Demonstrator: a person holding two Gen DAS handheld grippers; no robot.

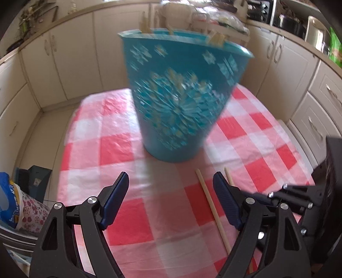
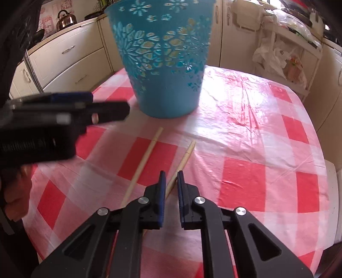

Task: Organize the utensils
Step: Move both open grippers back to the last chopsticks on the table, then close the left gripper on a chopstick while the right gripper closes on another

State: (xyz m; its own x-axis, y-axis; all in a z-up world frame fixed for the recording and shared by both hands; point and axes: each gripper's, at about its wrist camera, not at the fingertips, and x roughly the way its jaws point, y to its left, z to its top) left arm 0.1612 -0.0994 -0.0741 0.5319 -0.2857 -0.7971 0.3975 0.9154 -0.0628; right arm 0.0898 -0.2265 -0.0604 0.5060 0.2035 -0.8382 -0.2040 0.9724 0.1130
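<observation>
A teal perforated basket (image 1: 181, 94) stands on the red-and-white checked tablecloth (image 1: 149, 218); it also shows in the right wrist view (image 2: 164, 59). Two wooden chopsticks lie on the cloth: one (image 2: 143, 162) to the left, one (image 2: 183, 158) running between the right gripper's fingers. My right gripper (image 2: 170, 174) is nearly closed around that chopstick, with a narrow gap still showing. My left gripper (image 1: 171, 177) is open and empty above the cloth, with a chopstick (image 1: 211, 205) just left of its right finger. It appears blurred in the right wrist view (image 2: 74, 107).
Cream kitchen cabinets (image 1: 64, 64) surround the table. A kettle (image 2: 66, 20) sits on the counter at the left. A rack with plastic bags (image 2: 277, 57) stands at the back right. Bags (image 1: 19, 205) lie on the floor at the left.
</observation>
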